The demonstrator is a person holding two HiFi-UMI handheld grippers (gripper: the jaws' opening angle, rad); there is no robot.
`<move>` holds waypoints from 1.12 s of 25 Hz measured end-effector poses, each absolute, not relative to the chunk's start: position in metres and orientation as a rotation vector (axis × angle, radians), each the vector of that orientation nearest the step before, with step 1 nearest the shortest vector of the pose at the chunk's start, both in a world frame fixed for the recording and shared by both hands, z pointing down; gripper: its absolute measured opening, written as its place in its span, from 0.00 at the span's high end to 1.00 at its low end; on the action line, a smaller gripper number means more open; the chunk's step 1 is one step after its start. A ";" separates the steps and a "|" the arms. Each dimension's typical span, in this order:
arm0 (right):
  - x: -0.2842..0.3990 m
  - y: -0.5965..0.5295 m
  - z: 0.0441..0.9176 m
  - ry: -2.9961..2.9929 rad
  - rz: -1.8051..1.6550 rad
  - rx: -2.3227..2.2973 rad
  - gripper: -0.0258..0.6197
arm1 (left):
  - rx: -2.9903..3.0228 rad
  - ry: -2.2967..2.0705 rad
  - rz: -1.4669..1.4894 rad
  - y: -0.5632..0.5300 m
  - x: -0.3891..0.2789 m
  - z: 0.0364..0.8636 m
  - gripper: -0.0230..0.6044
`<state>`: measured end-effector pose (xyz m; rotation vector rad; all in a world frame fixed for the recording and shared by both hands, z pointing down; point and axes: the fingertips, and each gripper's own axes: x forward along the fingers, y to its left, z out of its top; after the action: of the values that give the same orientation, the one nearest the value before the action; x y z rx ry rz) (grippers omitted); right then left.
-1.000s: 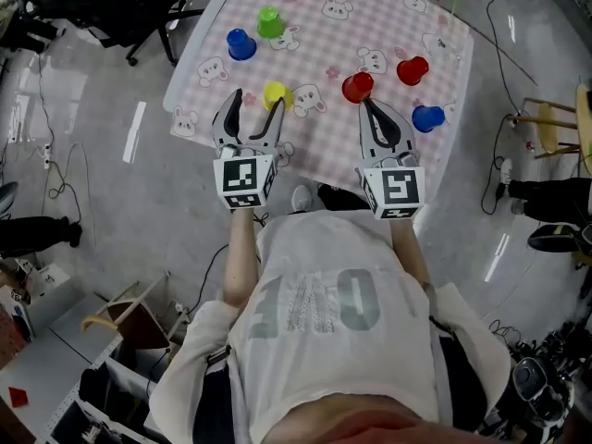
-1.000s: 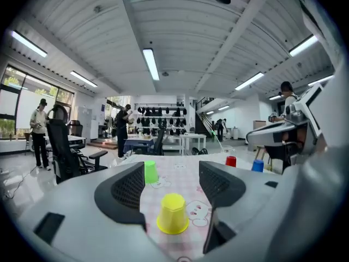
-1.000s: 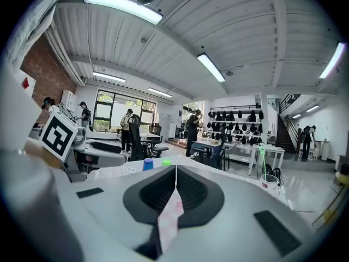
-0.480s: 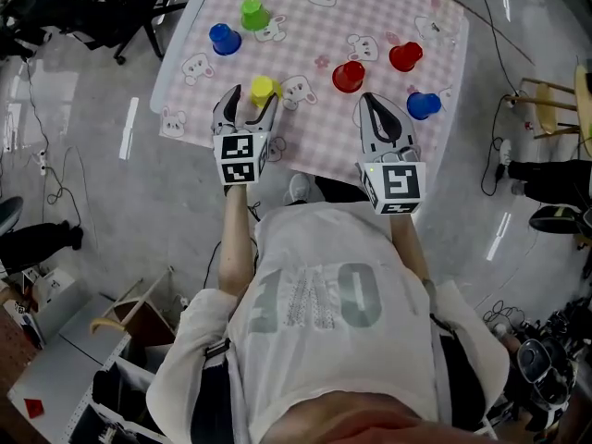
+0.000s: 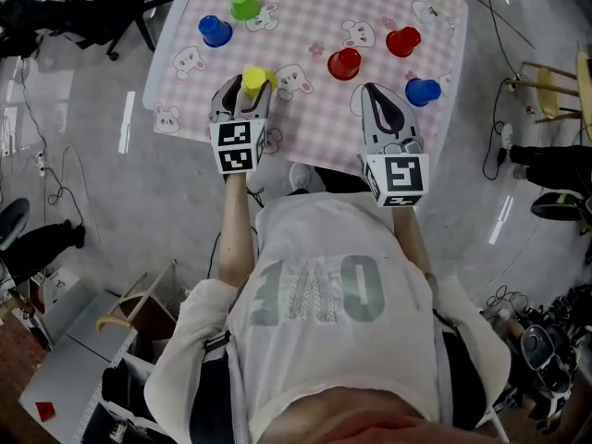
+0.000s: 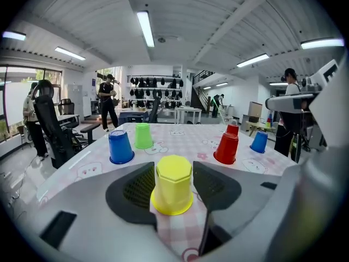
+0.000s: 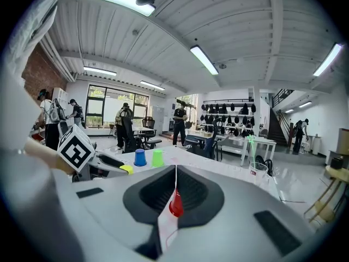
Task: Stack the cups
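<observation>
Found the left claw (image 5: 242, 92) closed onto the yellow cup (image 6: 173, 187), jaws just narrowed, both pads against its lower rim. Found that cup upside down on the checked tabletop (image 5: 305, 26), near the front edge. Found the right claw (image 5: 374, 92) pressed together and empty, held at the front edge, apart from every cup. Located one red cup (image 5: 344, 63) just beyond it, then a second red cup (image 5: 403, 41) and a blue cup (image 5: 422, 91) further right. Located another blue cup (image 5: 214, 30) and a green cup (image 5: 245, 4) near each other at the far left.
</observation>
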<state>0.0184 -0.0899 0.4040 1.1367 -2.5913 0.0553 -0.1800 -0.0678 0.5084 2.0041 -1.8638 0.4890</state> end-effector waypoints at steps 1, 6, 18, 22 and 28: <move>0.019 -0.090 0.405 -2.589 0.058 1.138 0.91 | 2.002 -1.869 0.494 -0.068 -0.180 0.508 0.60; 0.021 -0.091 0.407 -2.584 0.063 1.139 0.91 | 2.019 -1.874 0.495 -0.070 -0.177 0.500 0.60; 0.030 -0.093 0.412 -2.576 0.111 1.175 0.91 | 2.308 -1.789 0.457 -0.140 -0.123 0.436 0.61; 0.036 -0.095 0.416 -2.567 0.137 1.198 0.91 | 2.298 -1.715 0.491 -0.151 -0.109 0.464 0.61; 0.047 -0.099 0.422 -2.544 0.168 1.235 0.91 | 2.277 -1.675 0.533 -0.155 -0.108 0.492 0.61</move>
<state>0.0467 -0.0986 0.4217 1.2350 -2.5441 0.1682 -0.1078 -0.1548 0.4923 2.2773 -1.6754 0.5330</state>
